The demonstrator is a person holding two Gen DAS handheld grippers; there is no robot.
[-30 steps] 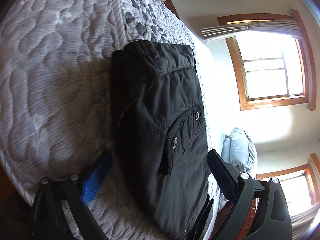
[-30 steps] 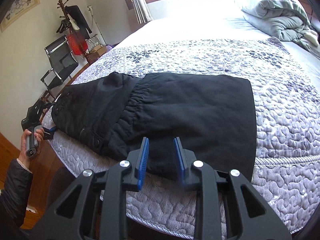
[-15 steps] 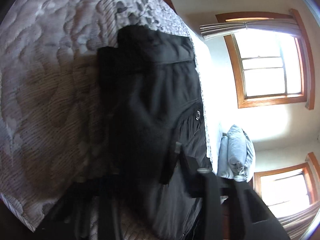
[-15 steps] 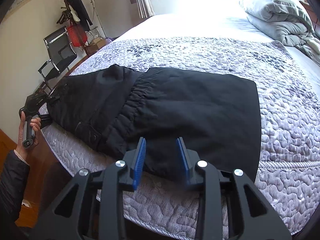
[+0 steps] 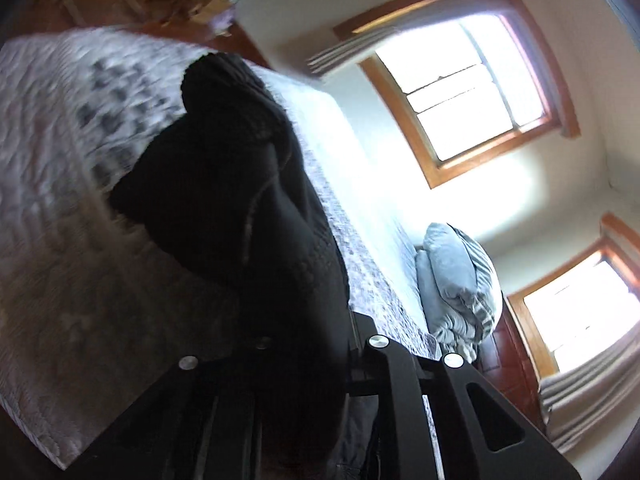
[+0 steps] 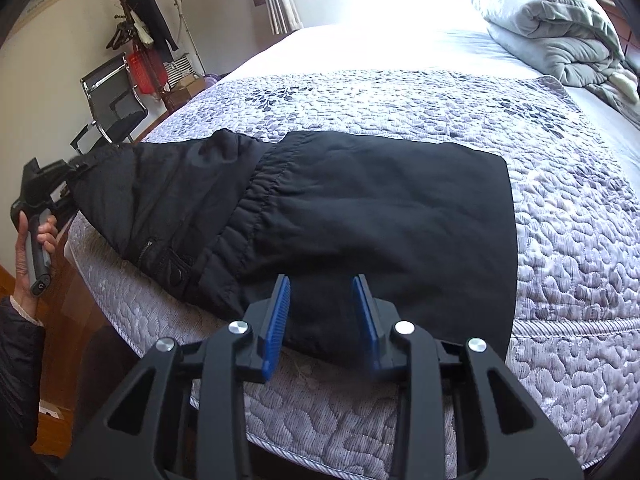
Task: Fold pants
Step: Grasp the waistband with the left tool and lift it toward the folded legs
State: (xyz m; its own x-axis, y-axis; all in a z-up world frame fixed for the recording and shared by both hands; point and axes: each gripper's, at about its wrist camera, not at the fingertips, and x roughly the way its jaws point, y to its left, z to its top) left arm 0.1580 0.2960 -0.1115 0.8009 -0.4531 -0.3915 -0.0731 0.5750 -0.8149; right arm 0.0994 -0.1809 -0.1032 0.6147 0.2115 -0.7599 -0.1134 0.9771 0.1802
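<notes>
At the bed's (image 6: 560,240) left edge the left gripper (image 6: 70,180), whose jaws have just been closing, clamps the end of the black pants (image 6: 360,208) spread across the quilt. The right gripper (image 6: 322,312) hovers over their near hem, jaws partly apart, holding nothing.

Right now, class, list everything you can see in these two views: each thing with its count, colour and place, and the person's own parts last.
pants: one, black, lying across the bed's near edge, left end lifted
quilt: one, grey-lilac patterned, covering the bed under the pants
duvet: one, grey, bundled at the bed's far right
windows: two in the left wrist view, wood-framed, bright
chair: one, black, by the left wall
coat stand: one, dark wood, behind the chair
left gripper: one, black, just closed, fingers gripping the pants' left end
right gripper: one, black, blue fingers apart above the pants' near edge
hand: one, on the left gripper's handle
</notes>
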